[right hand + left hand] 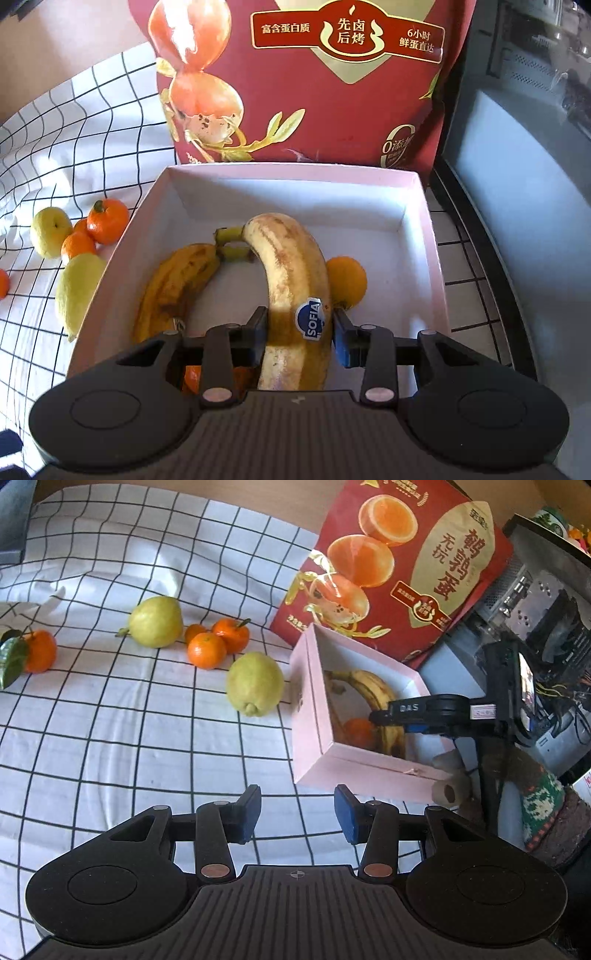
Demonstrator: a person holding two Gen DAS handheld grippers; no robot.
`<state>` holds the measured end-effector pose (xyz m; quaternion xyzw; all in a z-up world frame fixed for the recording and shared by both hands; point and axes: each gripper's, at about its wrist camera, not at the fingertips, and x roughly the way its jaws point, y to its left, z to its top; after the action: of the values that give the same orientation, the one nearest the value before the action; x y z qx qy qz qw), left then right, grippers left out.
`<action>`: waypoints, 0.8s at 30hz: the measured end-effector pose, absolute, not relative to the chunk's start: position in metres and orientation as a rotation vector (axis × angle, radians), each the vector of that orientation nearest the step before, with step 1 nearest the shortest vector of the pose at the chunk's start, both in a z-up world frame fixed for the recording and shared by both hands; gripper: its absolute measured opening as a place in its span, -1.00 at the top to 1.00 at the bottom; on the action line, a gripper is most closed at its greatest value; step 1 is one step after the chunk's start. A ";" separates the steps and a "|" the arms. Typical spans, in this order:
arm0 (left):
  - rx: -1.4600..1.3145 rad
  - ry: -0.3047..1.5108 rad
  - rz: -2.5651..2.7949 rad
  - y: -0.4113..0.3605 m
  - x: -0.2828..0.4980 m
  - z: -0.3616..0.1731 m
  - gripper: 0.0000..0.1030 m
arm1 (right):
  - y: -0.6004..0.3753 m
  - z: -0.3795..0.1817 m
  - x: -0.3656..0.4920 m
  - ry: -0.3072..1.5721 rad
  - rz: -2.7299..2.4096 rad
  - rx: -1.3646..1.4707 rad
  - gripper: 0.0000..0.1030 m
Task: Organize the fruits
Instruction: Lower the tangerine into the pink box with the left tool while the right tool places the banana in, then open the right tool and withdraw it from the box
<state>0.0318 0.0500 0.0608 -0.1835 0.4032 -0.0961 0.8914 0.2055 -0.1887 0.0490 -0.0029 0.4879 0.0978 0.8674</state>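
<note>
The right hand-held gripper [300, 334] pinches a spotted banana [291, 280] bearing a blue sticker, holding it inside the pink box [424, 229]. A darker banana [173, 284] lies in the box to its left, with a mandarin [347, 280] just to the held banana's right. The left hand-held gripper [297, 814] hangs spread and empty over the checked cloth [110, 720], left of the box. Two pears [255, 688] and several mandarins [207, 650] lie on the cloth left of the box; a red printed bag [406, 565] stands behind it.
</note>
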 end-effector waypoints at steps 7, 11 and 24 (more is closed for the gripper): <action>-0.387 0.841 -0.211 0.054 0.031 0.059 0.06 | -0.194 0.069 0.189 0.951 0.276 -0.035 0.25; -0.406 0.840 -0.214 0.057 0.028 0.055 0.06 | -0.206 0.080 0.178 0.938 0.284 -0.014 0.25; -0.336 0.864 -0.085 0.081 0.029 0.045 0.06 | -0.184 0.123 0.122 0.796 0.324 -0.153 0.09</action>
<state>0.0285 0.0812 0.0452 -0.1622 0.4164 -0.0410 0.8937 0.1222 -0.1841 0.1232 -0.0741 0.3856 0.1571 0.9062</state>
